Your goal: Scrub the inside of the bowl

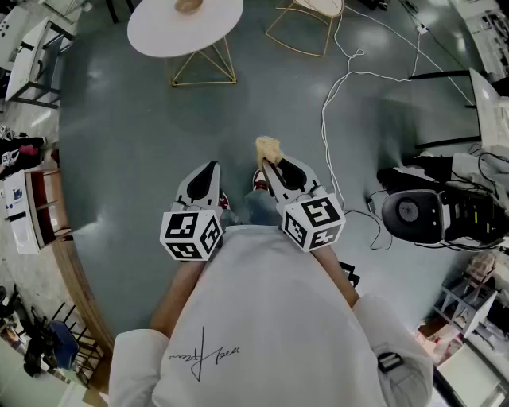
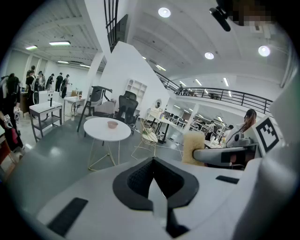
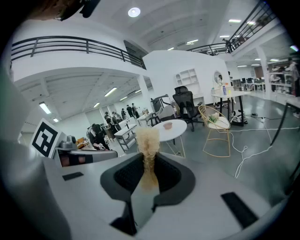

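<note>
The jaws of the left gripper (image 1: pixel 208 168) are pressed together with nothing between them. Just beside it, the right gripper (image 1: pixel 274 163) has its jaws closed on a tan, fibrous scrubbing pad (image 1: pixel 269 148), which sticks up past the tips. Both are held over the grey floor in front of the person. The small pinkish bowl (image 1: pixel 189 5) sits well apart from them on a round white table (image 1: pixel 159 32) with gold wire legs. A white cable (image 1: pixel 334 87) trails across the floor on the right.
</note>
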`<state>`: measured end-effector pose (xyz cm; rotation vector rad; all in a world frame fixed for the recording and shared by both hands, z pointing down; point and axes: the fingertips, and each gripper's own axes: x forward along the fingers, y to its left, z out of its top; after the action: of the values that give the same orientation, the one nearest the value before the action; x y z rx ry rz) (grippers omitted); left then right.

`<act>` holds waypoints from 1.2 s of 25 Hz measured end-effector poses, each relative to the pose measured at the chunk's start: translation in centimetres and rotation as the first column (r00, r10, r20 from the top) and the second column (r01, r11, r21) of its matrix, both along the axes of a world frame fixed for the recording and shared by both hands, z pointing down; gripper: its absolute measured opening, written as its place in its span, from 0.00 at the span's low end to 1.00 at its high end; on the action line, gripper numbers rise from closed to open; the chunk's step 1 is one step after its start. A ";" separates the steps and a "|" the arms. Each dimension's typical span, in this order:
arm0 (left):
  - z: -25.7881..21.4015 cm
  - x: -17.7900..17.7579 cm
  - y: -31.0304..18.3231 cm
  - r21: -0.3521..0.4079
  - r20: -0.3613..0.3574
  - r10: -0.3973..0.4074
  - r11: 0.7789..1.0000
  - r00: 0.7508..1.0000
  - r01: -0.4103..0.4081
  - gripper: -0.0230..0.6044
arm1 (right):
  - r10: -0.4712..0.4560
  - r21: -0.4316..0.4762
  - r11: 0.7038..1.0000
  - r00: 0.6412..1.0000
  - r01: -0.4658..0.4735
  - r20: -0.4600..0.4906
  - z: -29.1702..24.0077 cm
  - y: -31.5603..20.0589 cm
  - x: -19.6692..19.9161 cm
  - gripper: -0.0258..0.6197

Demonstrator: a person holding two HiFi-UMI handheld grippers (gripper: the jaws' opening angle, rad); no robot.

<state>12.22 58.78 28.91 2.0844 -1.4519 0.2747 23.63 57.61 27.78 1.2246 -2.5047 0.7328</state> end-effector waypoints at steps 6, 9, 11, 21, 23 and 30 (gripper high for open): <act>-0.7 4.9 -2.2 0.032 -0.002 -0.007 0.999 1.000 0.007 0.04 | -0.060 0.035 0.998 0.998 0.060 0.002 -0.5 -2.2 3.2 0.17; -0.9 5.6 -3.2 0.047 -0.007 -0.065 0.997 0.998 0.065 0.04 | -0.086 0.040 0.996 0.996 0.085 0.019 -0.5 -3.3 4.0 0.17; -0.8 5.8 -3.7 0.043 -0.006 -0.095 0.995 0.995 0.095 0.04 | -0.105 0.050 0.993 0.994 0.103 0.028 -0.4 -3.9 4.2 0.17; -0.6 3.7 -6.2 0.049 0.014 -0.134 0.990 0.991 0.133 0.04 | -0.163 0.052 0.986 0.984 0.159 0.072 -0.1 -7.4 2.3 0.18; -0.7 3.0 -7.7 0.053 0.030 -0.130 0.990 0.991 0.128 0.04 | -0.167 0.047 0.985 0.984 0.165 0.066 0.0 -8.8 1.8 0.18; -1.7 -0.6 -14.6 0.058 0.006 -0.127 0.990 0.992 0.126 0.04 | -0.151 0.049 0.988 0.988 0.149 0.034 -0.7 -14.7 -1.6 0.18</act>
<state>11.67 44.22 27.22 2.0274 -1.6078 0.1955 22.07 42.96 27.08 1.0310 -2.6234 0.6697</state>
